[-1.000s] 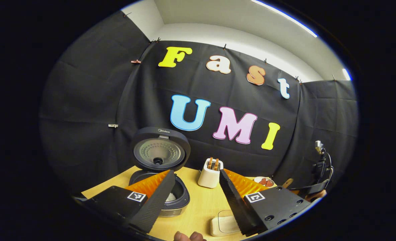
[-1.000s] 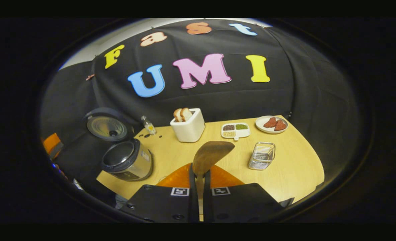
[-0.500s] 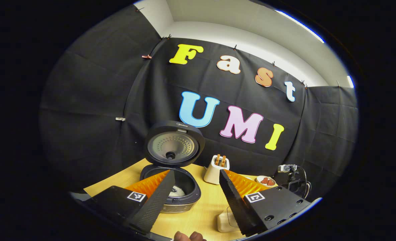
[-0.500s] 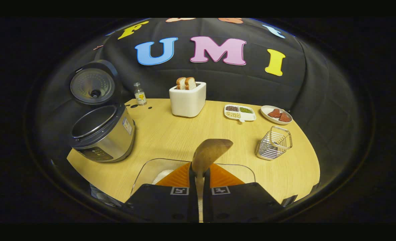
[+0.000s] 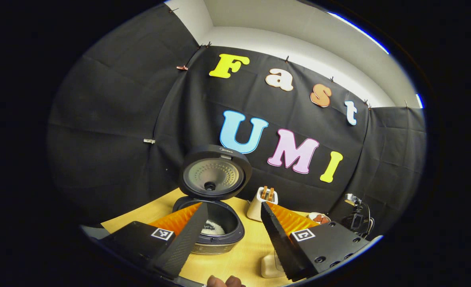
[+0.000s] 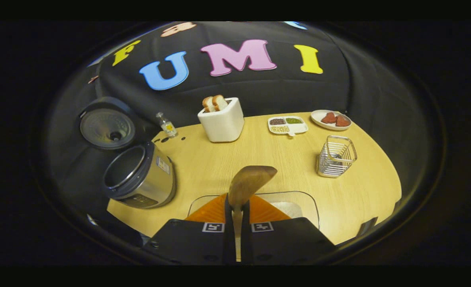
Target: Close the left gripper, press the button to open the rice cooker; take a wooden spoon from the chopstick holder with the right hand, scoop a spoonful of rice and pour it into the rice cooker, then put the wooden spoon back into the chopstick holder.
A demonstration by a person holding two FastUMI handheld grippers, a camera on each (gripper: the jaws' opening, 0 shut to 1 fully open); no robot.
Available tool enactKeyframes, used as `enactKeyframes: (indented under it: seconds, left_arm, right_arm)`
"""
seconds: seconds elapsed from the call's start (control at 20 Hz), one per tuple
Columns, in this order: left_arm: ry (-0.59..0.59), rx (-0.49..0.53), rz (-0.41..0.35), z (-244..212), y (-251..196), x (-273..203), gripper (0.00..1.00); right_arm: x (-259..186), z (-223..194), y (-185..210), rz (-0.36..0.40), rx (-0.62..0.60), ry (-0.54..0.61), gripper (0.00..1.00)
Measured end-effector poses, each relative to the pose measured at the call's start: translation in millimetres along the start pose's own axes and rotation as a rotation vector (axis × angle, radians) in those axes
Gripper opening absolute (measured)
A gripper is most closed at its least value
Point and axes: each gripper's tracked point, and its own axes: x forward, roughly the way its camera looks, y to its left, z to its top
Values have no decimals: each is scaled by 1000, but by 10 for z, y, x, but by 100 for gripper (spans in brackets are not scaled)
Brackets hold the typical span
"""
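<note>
**Q:** Where is the wooden spoon (image 6: pixel 246 187), and what holds it?

**A:** In the right gripper view, the right gripper (image 6: pixel 235 211) has both fingers pressed on the spoon's handle. The handle runs straight forward along the fingers, and the bowl sticks out ahead, tipped a little to the right. The bowl looks bare, with no rice on it that I can make out.

**Q:** Which way is the holder it must go back to?

**A:** The wire chopstick holder (image 6: pixel 336 156) stands upright ahead and to the right of the spoon's bowl, well apart from it, on the wooden table (image 6: pixel 227 159). The spoon's long axis points past it on the left, so by my reading the hand must swing right and tip the spoon upright to drop it in.

**Q:** And the rice cooker?

**A:** The rice cooker (image 6: pixel 140 181) sits at the left, lid up. In the left gripper view a little white rice (image 5: pixel 212 229) shows in its pot. A clear rice container (image 6: pixel 295 207) lies just under the spoon.

**Q:** The left gripper?

**A:** The left gripper (image 5: pixel 229 215) hangs near the cooker, fingers spread wide, holding nothing. The right hand is the nearer one to the holder.
</note>
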Motion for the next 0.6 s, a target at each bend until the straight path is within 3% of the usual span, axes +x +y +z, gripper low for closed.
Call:
enactKeyframes:
  seconds: [0.05,0.15,0.45,0.6]
  left_arm:
    - [2,3,-1,1,-15,1,92]
    - [5,4,-3,-4,-43,15,92]
    - [27,29,-7,1,-98,30,92]
    - [31,37,-9,22,-126,31,92]
  right_arm:
    - [-34,38,-33,8,36,-3,6]
    - [-102,75,-91,26,110,-6,14]
    - [-333,186,-141,126,320,-23,5]
    - [-479,365,-76,184,409,-52,10]
